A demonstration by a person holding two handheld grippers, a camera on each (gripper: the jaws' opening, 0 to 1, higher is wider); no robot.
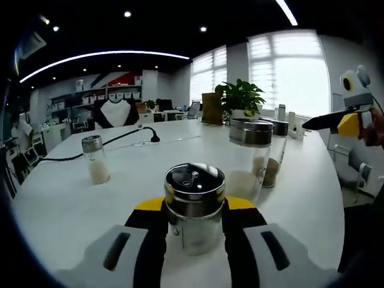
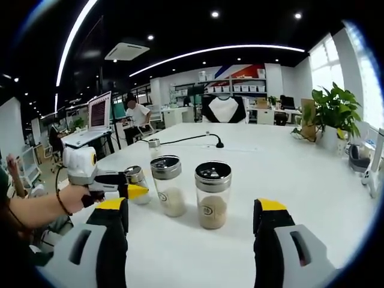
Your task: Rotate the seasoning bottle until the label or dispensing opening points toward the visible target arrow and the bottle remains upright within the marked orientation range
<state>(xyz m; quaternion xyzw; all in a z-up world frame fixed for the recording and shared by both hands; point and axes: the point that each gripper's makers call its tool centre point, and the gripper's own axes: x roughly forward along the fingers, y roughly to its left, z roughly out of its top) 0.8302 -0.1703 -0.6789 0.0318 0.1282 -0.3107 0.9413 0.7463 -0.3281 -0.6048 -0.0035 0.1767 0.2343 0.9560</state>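
On the table [image 2: 288, 162], four seasoning bottles [image 1: 194, 207], left gripper [image 1: 195, 231] gripping one

Four seasoning bottles stand on the one white tabletop [image 1: 180, 150], all clear glass with shiny metal caps: one between the left gripper's [image 1: 195, 225] jaws [image 1: 194, 207], one apart at the left with white contents [image 1: 95, 159], and two close together at the right, one with pale contents [image 1: 249, 156] and one with brownish contents [image 1: 275, 153]. Two grippers are counted, the right gripper [image 1: 312, 123] coming in at the edge of the left gripper view. There is one potted plant [image 1: 240, 99] and one black cable [image 1: 114, 141] on the tabletop.
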